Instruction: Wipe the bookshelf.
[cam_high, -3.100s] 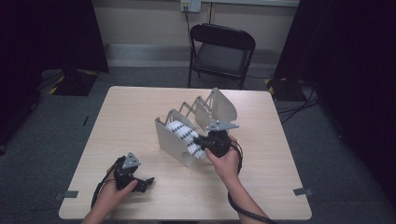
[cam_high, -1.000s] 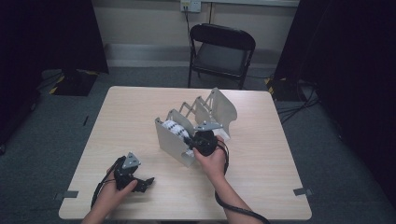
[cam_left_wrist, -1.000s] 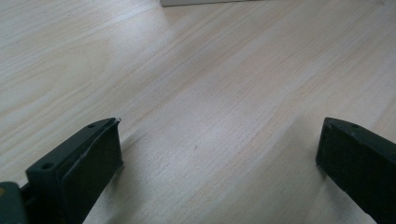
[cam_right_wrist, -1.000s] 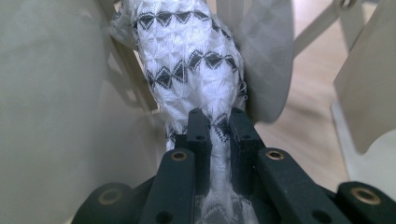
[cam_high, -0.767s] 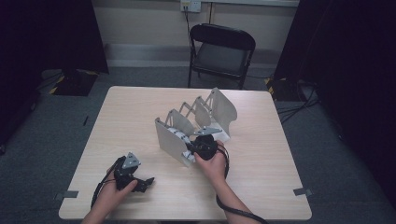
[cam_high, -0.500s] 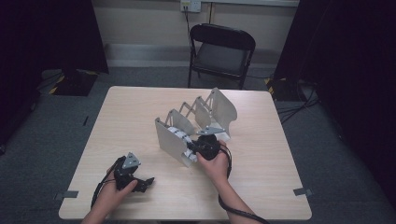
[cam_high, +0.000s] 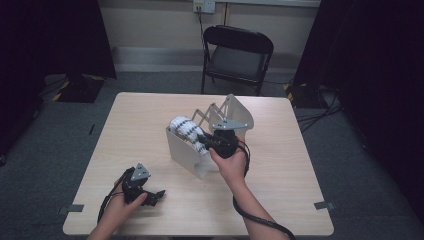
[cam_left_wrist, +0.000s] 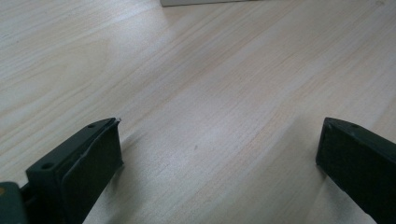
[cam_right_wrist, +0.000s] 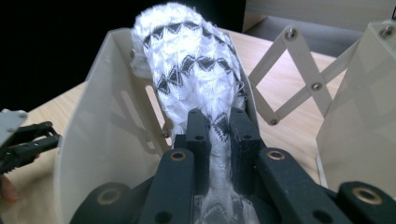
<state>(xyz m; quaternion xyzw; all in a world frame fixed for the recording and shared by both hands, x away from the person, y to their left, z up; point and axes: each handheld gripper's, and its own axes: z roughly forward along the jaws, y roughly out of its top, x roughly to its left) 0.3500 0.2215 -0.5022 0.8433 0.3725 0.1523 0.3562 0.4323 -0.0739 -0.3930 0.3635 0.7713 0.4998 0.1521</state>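
Note:
A white knitted sock (cam_right_wrist: 191, 60) with black zigzag bands is pulled over the near white plate (cam_right_wrist: 98, 121) of a scissor-linked rack (cam_high: 235, 117) in the middle of the table. My right gripper (cam_right_wrist: 218, 122) is shut on the sock's lower part, the fabric pinched between its two pads. From above, the right gripper (cam_high: 207, 145) sits between the rack's plates, at the sock (cam_high: 187, 130). My left gripper (cam_high: 157, 194) rests near the table's front left, its jaws open and wide apart over bare wood (cam_left_wrist: 219, 154).
The pale wooden table (cam_high: 280, 165) has bare room on all sides of the rack. A black folding chair (cam_high: 237, 50) stands behind the far edge. Dark curtains hang at both sides. A cable trails from the right hand toward the front edge.
My right gripper has lifted slightly and shifted toward the far side, still pinching the sock, and more of the sock shows above the plate. The left gripper has stayed put.

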